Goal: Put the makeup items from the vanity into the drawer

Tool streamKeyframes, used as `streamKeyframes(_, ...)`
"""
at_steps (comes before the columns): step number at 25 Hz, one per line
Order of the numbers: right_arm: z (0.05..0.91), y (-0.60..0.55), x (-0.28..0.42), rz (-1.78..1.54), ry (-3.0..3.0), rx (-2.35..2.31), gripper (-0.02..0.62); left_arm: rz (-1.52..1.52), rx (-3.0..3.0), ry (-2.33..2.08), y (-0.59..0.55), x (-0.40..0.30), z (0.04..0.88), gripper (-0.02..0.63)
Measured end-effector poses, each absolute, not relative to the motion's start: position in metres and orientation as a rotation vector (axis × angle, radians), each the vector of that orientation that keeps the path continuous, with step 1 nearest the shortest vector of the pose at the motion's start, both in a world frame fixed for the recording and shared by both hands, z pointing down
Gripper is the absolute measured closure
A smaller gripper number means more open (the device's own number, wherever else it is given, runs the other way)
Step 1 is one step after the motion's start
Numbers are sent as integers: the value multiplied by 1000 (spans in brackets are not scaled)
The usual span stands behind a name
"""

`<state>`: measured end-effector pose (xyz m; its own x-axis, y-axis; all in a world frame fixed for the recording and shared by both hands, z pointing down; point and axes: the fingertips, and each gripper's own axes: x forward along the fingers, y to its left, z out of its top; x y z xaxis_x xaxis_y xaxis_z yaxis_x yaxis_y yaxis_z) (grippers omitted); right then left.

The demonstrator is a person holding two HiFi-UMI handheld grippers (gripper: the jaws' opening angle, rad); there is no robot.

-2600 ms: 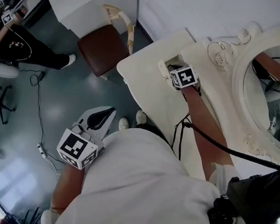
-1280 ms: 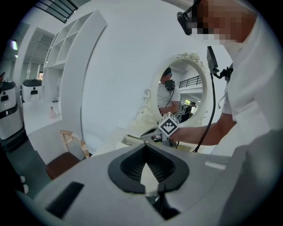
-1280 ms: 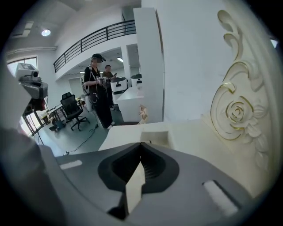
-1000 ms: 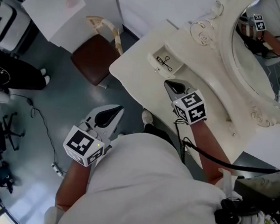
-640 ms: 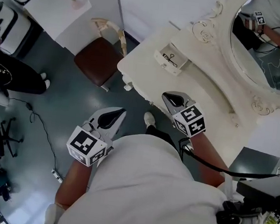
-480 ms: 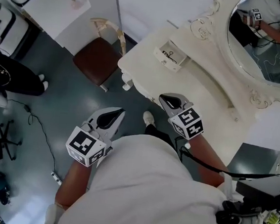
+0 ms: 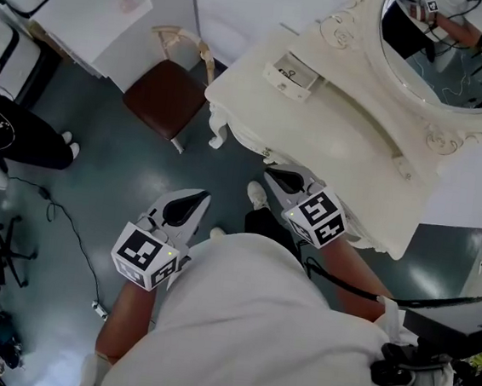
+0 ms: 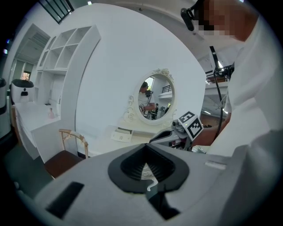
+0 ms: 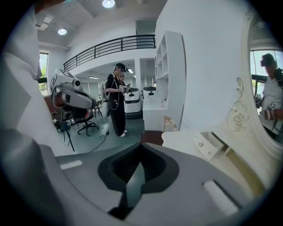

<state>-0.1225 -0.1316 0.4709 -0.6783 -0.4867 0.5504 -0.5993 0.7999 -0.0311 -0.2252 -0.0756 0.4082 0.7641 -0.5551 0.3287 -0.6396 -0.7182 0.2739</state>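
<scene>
The cream vanity (image 7: pixel 348 148) fills the upper right of the head view, its oval mirror (image 7: pixel 449 47) above it. A small drawer (image 7: pixel 291 71) stands pulled out on the vanity's top left, with a thin black makeup item (image 7: pixel 294 71) lying inside. My right gripper (image 7: pixel 271 176) is shut and holds nothing, hanging just off the vanity's front edge. My left gripper (image 7: pixel 194 198) is shut and empty too, low over the floor beside my body. In the right gripper view the drawer (image 9: pixel 209 144) sits ahead to the right of the shut gripper (image 9: pixel 140 151).
A brown-seated chair (image 7: pixel 165 98) stands left of the vanity. A white shelf unit (image 7: pixel 81 0) fills the top left. A person in black (image 9: pixel 116 99) stands by a robot (image 9: pixel 70 99) and an office chair. A cable (image 7: pixel 63 212) runs across the grey floor.
My right gripper has pulled back from the small drawer across the vanity top to its front edge. The black item stays in the drawer. The left gripper has barely moved.
</scene>
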Motion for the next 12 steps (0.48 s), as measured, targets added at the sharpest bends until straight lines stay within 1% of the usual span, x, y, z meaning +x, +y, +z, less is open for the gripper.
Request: streamKeyframes(12, 469, -81, -152, 254, -2473, 789, 595, 302, 2603, -903, -30, -245, 412, 604)
